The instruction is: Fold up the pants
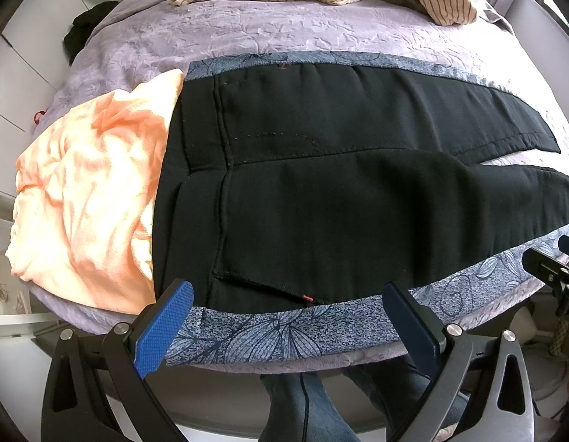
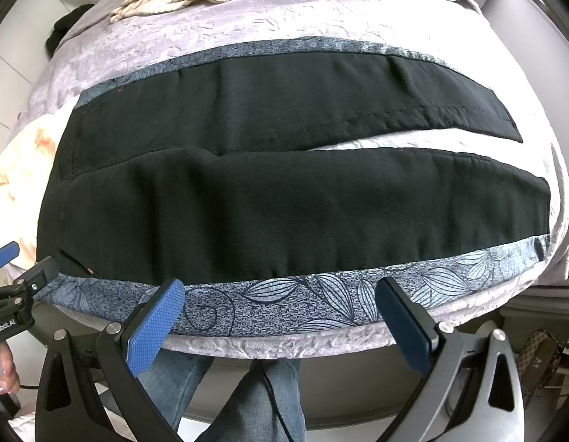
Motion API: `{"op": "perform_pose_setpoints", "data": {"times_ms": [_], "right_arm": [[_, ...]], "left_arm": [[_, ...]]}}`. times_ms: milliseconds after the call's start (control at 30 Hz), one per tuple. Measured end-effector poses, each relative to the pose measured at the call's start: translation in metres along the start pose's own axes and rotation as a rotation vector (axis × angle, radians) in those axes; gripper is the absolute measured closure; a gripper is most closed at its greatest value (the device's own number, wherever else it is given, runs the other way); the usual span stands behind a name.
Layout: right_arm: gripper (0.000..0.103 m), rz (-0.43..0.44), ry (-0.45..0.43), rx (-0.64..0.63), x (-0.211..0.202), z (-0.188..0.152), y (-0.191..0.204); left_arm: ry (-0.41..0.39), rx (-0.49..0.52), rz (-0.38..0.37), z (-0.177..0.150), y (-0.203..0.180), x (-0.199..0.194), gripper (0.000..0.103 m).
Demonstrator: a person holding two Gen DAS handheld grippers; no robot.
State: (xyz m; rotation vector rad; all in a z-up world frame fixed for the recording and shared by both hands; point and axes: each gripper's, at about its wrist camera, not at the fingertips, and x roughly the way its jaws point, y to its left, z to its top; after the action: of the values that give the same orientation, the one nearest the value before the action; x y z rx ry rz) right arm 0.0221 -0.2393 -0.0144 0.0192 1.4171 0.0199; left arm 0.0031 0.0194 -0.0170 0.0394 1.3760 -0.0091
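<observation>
Both wrist cams sat low and close at the bed's near edge, facing across it. Left cam looked over the pants' waist end, right cam over the legs; both shared the pants' middle.

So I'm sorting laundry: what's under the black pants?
A blue leaf-print cloth shows along both long edges of the black pants; an orange garment sits at the waist. Anything beneath the middle is covered.

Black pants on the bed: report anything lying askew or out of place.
The black pants lie flat on a blue leaf-print cloth, legs splayed apart toward the cuffs. The waistband overlaps a crumpled peach garment. Both grippers, left and right, are open, holding nothing.
</observation>
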Motion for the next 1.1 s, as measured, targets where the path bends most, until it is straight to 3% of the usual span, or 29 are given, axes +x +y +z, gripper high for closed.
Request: {"op": "perform_pose_setpoints", "data": {"times_ms": [900,1100], "right_arm": [[0.0,0.01,-0.01,-0.004,-0.002,0.001,-0.002],[0.0,0.083,-0.011,0.029,0.0,0.003,-0.012]], "left_arm": [[-0.007,-0.021,0.017,-0.003,-0.003,-0.005,0.0],[-0.008,-0.037,0.003,-0.006,-0.002,-0.003,0.0]]}}
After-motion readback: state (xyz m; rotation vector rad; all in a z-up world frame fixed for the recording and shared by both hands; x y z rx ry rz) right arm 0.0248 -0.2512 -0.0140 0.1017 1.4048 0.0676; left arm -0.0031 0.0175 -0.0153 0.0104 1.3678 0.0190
